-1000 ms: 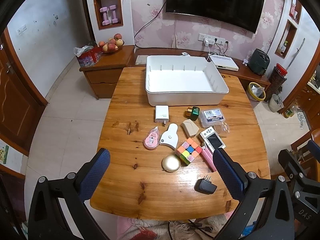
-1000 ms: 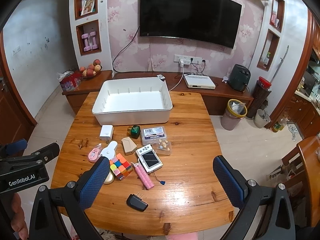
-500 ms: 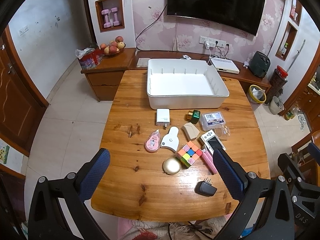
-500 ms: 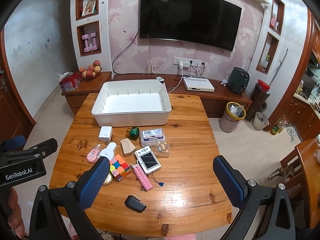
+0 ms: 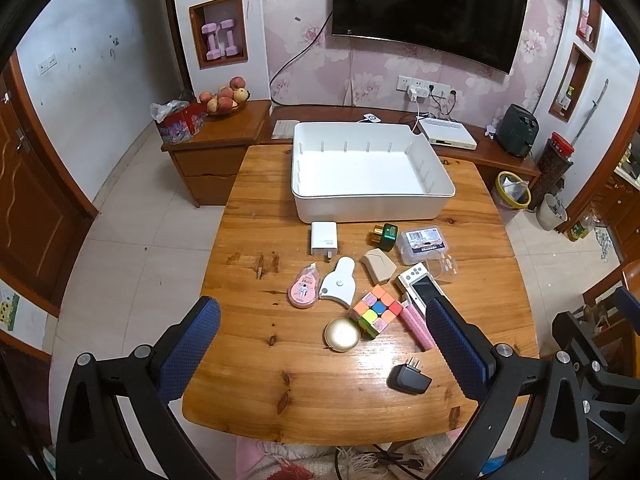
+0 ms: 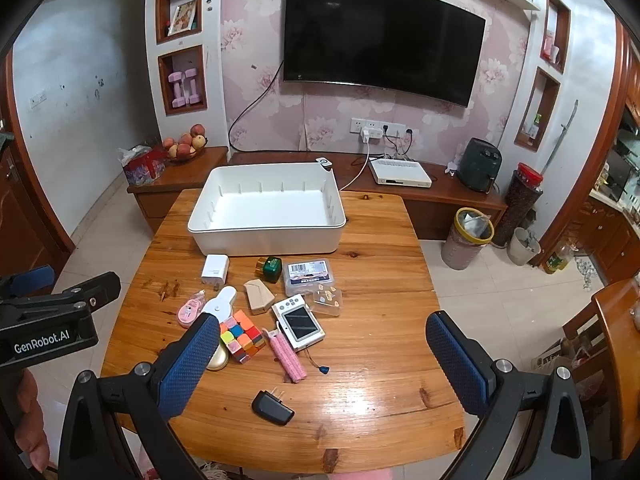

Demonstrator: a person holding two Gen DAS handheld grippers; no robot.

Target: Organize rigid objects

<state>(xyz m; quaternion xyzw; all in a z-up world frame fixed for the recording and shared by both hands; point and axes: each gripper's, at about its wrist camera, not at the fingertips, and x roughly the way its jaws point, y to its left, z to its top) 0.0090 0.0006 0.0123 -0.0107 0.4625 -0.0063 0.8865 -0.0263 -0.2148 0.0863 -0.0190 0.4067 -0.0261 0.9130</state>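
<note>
Both grippers held above the table, jaws wide, nothing gripped.
We see left gripper (image 5: 320, 336) and right gripper (image 6: 320, 340) released (blue pads apart); white rectangular plastic bin (image 5: 368, 168) at 12 o'clock, multicoloured puzzle cube (image 5: 376, 310), black plug adapter (image 5: 408, 378) at 5 o'clock on round wooden table (image 5: 256, 380).

The bench (image 5: 280, 396) is shiny orange-brown wood with dark knots. On it sits a plain white bin (image 5: 372, 208). Near the bin lie a white plug block (image 5: 323, 239) and a green bottle (image 5: 386, 237) with a gold cap. Farther from the bin are a cube (image 5: 376, 310) of many bright squares, a gold round case (image 5: 342, 335), a pink tape roller (image 5: 305, 292) and a black charger (image 5: 408, 379). The tongs have blue dotted pads (image 5: 190, 354).
</note>
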